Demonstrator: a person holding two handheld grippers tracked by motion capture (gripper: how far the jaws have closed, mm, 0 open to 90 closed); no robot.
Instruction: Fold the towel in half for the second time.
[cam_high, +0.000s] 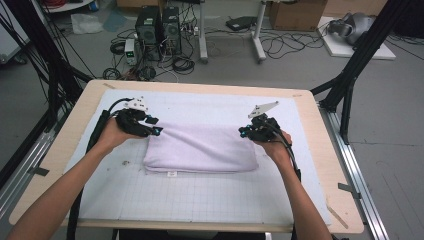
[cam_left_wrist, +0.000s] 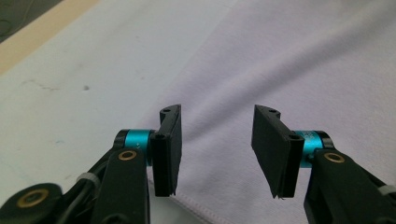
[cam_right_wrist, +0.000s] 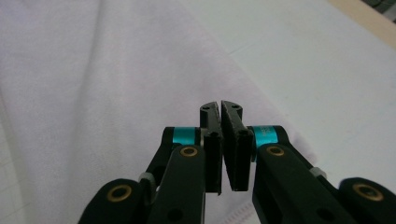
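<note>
Towel (cam_high: 202, 149) lies folded on the white mat (cam_high: 200, 195), long axis running left to right between the two hands, label edge toward the person. Left gripper (cam_high: 156, 126) sits at the towel's far-left corner; in the left gripper view its pads (cam_left_wrist: 170, 149) stand apart with the hemmed edge of the cloth lying below and between them, nothing pressed yet. Right gripper (cam_high: 243, 131) sits at the far-right corner; in the right gripper view its jaws are pressed together, the cloth right under the tips, and I can't tell whether any fabric is caught in the seam between the pads (cam_right_wrist: 212, 149). Both hands look about equally close, each on its own corner, so the towel extends inward from each set of fingers toward the other. Forearms come in low from the near side, wrists angled inward and down, grippers pointing at the cloth. My read: left needs to close on the hem before any lift or fold.
</note>
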